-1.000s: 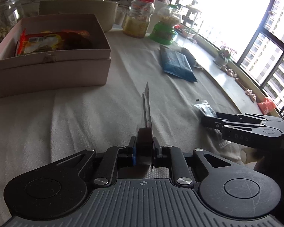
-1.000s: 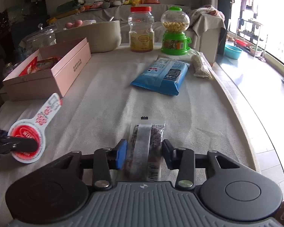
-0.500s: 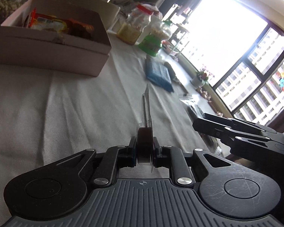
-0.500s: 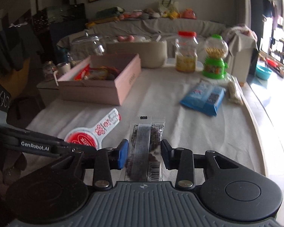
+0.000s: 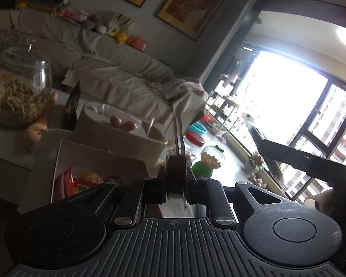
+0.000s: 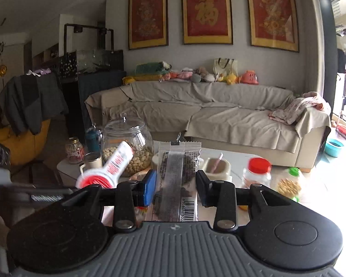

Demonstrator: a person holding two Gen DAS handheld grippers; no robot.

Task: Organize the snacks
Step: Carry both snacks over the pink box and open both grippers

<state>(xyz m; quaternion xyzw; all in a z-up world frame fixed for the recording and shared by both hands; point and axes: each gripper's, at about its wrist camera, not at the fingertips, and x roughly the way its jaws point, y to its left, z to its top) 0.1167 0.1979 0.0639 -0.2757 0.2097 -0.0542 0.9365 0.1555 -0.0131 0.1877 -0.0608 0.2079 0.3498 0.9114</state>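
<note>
Your right gripper (image 6: 175, 188) clamps a light, crinkly packet (image 6: 176, 173) mid-body; your left gripper (image 5: 177, 180) pinches a thin, stiff paddle snack (image 5: 178, 133) edge-on.

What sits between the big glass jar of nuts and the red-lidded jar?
In the right wrist view, the clear snack packet held by the right claw, and behind it a cream container.

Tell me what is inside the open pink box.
In the left wrist view, the pink box holds red and yellow snack packets. The left gripper covers the box's near part, so the rest of its contents cannot be seen.
</note>
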